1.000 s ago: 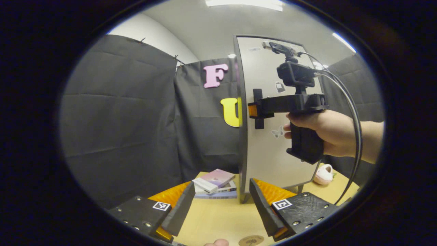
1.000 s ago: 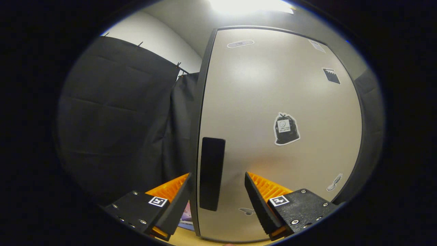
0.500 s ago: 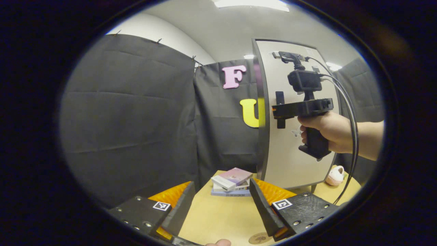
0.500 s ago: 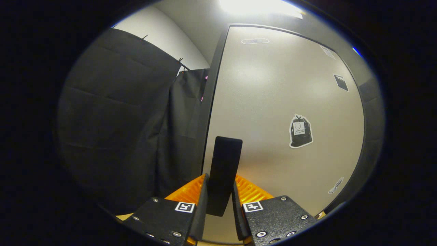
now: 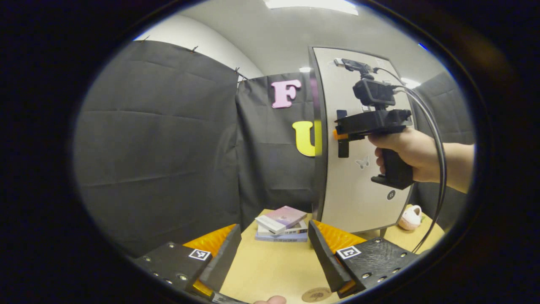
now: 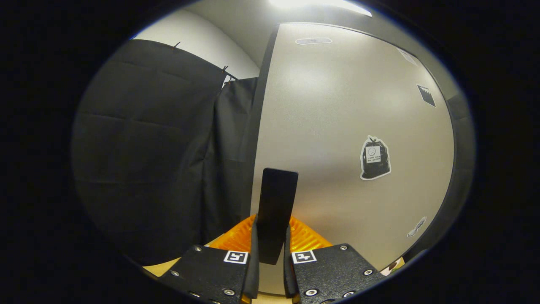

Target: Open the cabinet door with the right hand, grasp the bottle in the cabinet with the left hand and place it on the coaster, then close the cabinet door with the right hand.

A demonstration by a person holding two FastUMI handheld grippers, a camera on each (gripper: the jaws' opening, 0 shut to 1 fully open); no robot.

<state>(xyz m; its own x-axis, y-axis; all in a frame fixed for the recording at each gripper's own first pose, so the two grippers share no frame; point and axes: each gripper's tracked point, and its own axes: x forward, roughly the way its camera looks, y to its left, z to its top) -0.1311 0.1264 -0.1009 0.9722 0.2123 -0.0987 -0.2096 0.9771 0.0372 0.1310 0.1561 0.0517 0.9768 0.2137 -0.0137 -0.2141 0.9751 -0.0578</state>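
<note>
Left gripper view, far left first: the left gripper (image 5: 270, 253) hangs low over the wooden table (image 5: 270, 270), its two fingers spread wide with nothing between them. Just past them on the tabletop sits a small stack of books (image 5: 280, 223), and at the very bottom edge the round coaster (image 5: 316, 294) lies bare, near the right finger. Moving right, the pale cabinet door (image 5: 358, 198) stands upright on the table. A hand (image 5: 411, 154) with the forearm held level reaches in from the right edge, wrapped around the pistol grip of the right gripper (image 5: 339, 135), which points straight at the dark vertical handle (image 5: 342, 139) near the door's left edge. Cables arc down from its camera mount. A small pink plush toy (image 5: 410, 217) rests beside the cabinet's foot.

Right gripper view now: up close, the right gripper (image 6: 270, 253) has its fingers drawn in narrow, both pressing the sides of the handle (image 6: 276, 202), low on the bar. To the right, a black bag-shaped sticker (image 6: 374, 157) marks the cabinet door (image 6: 337, 105). Whether the door has cracked open, I cannot tell; the bottle is behind it, out of sight.
</note>
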